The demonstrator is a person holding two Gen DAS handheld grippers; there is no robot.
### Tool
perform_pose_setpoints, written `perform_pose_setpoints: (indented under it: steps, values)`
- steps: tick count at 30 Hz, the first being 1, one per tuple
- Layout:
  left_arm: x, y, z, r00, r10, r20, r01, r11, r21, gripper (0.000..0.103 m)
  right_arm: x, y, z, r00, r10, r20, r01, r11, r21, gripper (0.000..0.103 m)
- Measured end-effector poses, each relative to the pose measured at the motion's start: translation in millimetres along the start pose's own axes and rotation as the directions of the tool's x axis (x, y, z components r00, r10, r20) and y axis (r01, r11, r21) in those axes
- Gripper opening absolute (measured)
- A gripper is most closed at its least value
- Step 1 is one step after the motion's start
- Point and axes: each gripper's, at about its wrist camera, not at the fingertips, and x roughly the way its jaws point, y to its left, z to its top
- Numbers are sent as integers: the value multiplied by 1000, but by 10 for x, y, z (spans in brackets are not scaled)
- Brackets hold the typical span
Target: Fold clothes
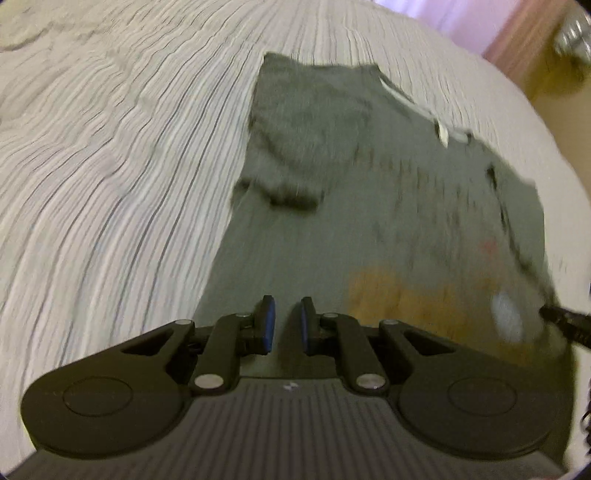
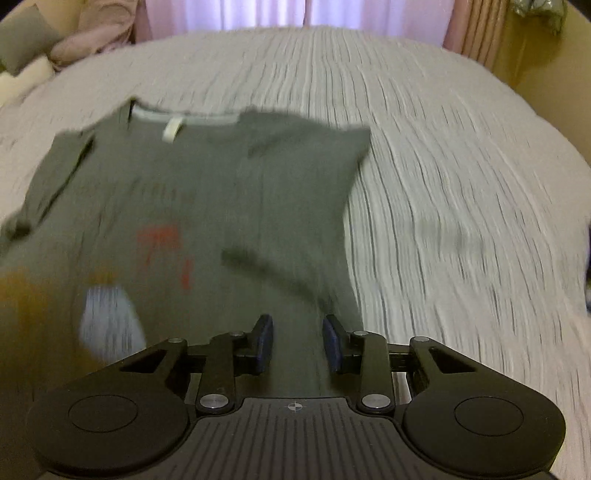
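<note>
A grey-green T-shirt (image 1: 369,177) (image 2: 221,177) lies spread, front up, on a bed with a white ribbed cover (image 1: 110,166) (image 2: 443,166). Its collar, with a white label (image 2: 170,131), points away from me. A red and orange print (image 2: 162,236) marks the chest. My left gripper (image 1: 287,317) hovers over the shirt's lower part, its blue pads a narrow gap apart with nothing between them. My right gripper (image 2: 297,339) stands open wider over the hem near the shirt's right side edge. Both views are motion-blurred.
Pillows (image 2: 74,40) lie at the bed's far left and pale curtains (image 2: 295,14) hang behind it. A yellowish wall (image 2: 546,66) borders the bed on the right. A black part (image 1: 565,321) pokes in at the left wrist view's right edge.
</note>
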Motion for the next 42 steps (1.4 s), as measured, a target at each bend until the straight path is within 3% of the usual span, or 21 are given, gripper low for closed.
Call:
perform_pose_setpoints:
  steps: [2,6,12,14,18,22,24,25,28,31,33,34,35,37,42]
  values:
    - [-165,46,-248,1000,22,-8,-22,999,28,11,-200,-41,-235,1000,2,-19,-2,1000,-2,34]
    - [-539,268,-749,997,37,-69,-38,999,-5,11,-699,-91,-701,996,-8,-90,9,1000,13,34]
    - [-1014,548,-1379,979,52,-196,-31,993,110,13,-1319,-21,-1358,970,-115,-213,141,983,113,34]
    - [-1174,595,-1410,979,39,-199,-15,992,123,13,-1512,22,-1533,959,-146,-242,183,973,139,34]
    - [-1283,529,-1207,995,-20,-96,34,989,144,13,-1669,372,-1279,982,-156,-110,173,971,165,34]
    - [-1068,289,-1016,993,-109,-45,115,982,153,14,-1307,808,-1034,990,-113,-84,123,984,132,34]
    - [-936,178,-1041,991,-121,-60,130,976,173,15,-1120,936,-1049,984,-115,-137,130,985,111,34]
    - [-888,154,-1096,989,-118,-86,131,975,179,15,-1062,969,-1108,978,-124,-168,143,985,102,34]
    - [-882,171,-1368,982,-102,-160,132,973,190,15,-1282,977,-1454,976,-155,-156,168,983,76,34]
    - [-1076,249,-1684,978,-68,-197,114,966,232,16,-1563,972,-1756,963,-163,-215,185,979,88,46]
    - [-1169,280,-1793,963,-30,-269,98,965,244,16,-1722,944,-1896,948,-155,-277,190,976,107,57]
    - [-1213,296,-1821,954,-5,-301,81,968,239,16,-1750,926,-1950,930,-149,-335,196,974,111,59]
    - [-1257,311,-1836,944,21,-329,58,972,229,16,-1790,910,-1992,915,-140,-379,198,973,117,59]
    - [-1397,287,-1807,936,59,-348,23,974,227,16,-1939,890,-2005,910,-117,-397,187,972,142,59]
    - [-1882,71,-1662,951,129,-280,-71,975,209,24,-2374,865,-1815,945,-60,-322,116,980,160,59]
